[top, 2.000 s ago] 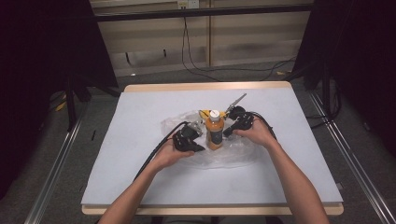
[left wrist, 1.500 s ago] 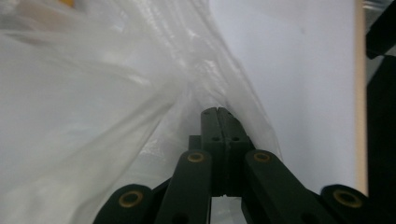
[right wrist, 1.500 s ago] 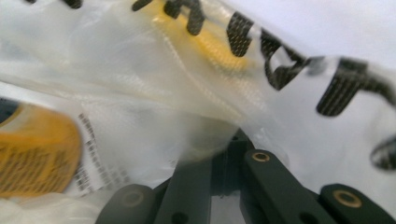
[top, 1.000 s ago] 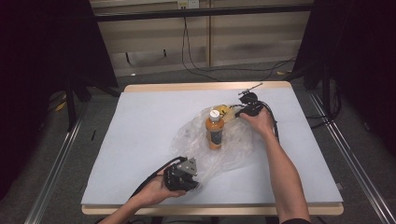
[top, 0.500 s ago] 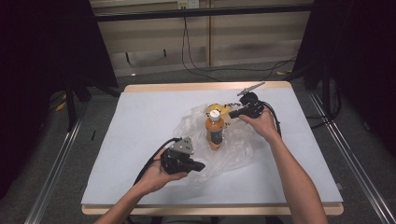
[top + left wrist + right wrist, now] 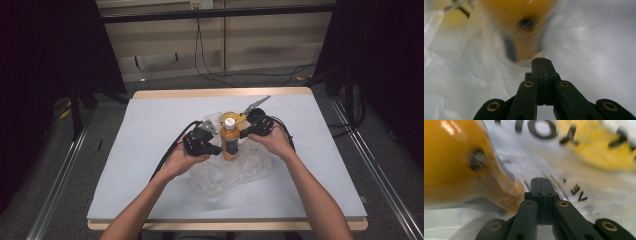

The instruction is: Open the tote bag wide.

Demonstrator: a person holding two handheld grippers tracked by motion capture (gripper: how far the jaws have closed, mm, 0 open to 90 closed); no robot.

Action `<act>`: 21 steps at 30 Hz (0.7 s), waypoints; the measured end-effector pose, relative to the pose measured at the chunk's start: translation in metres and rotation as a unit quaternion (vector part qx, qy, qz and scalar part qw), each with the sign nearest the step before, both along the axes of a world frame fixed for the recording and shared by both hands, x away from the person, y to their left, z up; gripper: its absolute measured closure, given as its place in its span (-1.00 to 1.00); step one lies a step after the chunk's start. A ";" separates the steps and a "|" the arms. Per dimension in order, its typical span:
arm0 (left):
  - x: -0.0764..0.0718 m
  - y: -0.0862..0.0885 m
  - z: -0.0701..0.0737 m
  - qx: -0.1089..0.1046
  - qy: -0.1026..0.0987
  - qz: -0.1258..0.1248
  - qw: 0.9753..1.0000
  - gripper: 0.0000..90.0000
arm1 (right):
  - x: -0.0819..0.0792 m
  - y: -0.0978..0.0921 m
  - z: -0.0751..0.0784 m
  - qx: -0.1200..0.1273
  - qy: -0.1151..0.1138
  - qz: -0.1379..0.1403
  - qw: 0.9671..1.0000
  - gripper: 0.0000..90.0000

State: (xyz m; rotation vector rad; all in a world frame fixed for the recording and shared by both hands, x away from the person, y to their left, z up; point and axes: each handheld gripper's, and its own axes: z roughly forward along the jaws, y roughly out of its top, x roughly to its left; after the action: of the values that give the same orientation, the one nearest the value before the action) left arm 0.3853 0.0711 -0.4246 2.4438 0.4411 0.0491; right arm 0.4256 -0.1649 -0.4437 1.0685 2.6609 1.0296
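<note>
Right now I have both claws, left and right, pinched closed on clear crinkled plastic bag flanking the upright orange bottle with white cap mid-bench, where an uneven tug could topple it.

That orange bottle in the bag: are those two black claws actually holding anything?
Cannot be told: both grippers, left and right, are shut beside the bottle; whether they pinch the plastic bag is unclear.

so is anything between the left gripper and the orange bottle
Only the clear plastic bag. In the left gripper view its film drapes in front of the orange bottle, just beyond the left gripper, whose jaws are closed. Nothing solid shows between them.
</note>
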 end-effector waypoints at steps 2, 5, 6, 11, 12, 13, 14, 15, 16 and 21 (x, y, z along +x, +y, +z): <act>0.007 0.001 -0.010 -0.001 0.010 0.013 1.000 1.00 | -0.003 0.001 -0.013 -0.002 0.018 -0.002 1.000 1.00; 0.017 0.001 -0.027 0.044 0.007 0.024 0.999 1.00 | -0.007 0.002 -0.022 -0.004 0.021 0.006 1.000 1.00; 0.019 0.001 -0.032 0.059 0.009 0.028 0.998 1.00 | -0.009 0.002 -0.025 -0.012 0.024 0.011 1.000 1.00; 0.031 0.018 -0.039 0.048 0.013 0.053 0.997 1.00 | -0.021 -0.009 -0.029 -0.013 0.024 0.013 1.000 1.00; 0.031 0.018 -0.039 0.048 0.013 0.053 0.997 1.00 | -0.021 -0.009 -0.029 -0.013 0.024 0.013 1.000 1.00; 0.031 0.021 -0.039 0.055 0.007 0.058 0.997 1.00 | -0.028 -0.017 -0.030 -0.010 0.018 0.014 1.000 1.00; 0.033 0.028 -0.039 0.059 0.005 0.070 0.996 1.00 | -0.031 -0.022 -0.031 -0.006 0.015 0.015 1.000 1.00; 0.035 0.034 -0.039 0.060 0.002 0.080 0.995 1.00 | -0.033 -0.025 -0.031 -0.004 0.012 0.017 1.000 1.00; 0.038 0.040 -0.039 0.063 0.002 0.082 0.995 1.00 | -0.037 -0.031 -0.032 0.002 0.012 0.017 1.000 1.00; 0.045 0.061 -0.039 0.058 0.006 0.098 0.993 1.00 | -0.051 -0.052 -0.035 0.016 0.003 0.014 1.000 1.00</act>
State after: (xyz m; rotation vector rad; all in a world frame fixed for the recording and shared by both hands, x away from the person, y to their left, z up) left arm 0.4304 0.1319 -0.4639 2.5062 0.7010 0.1469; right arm 0.3751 -0.2168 -0.4785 1.0455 2.6802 1.0796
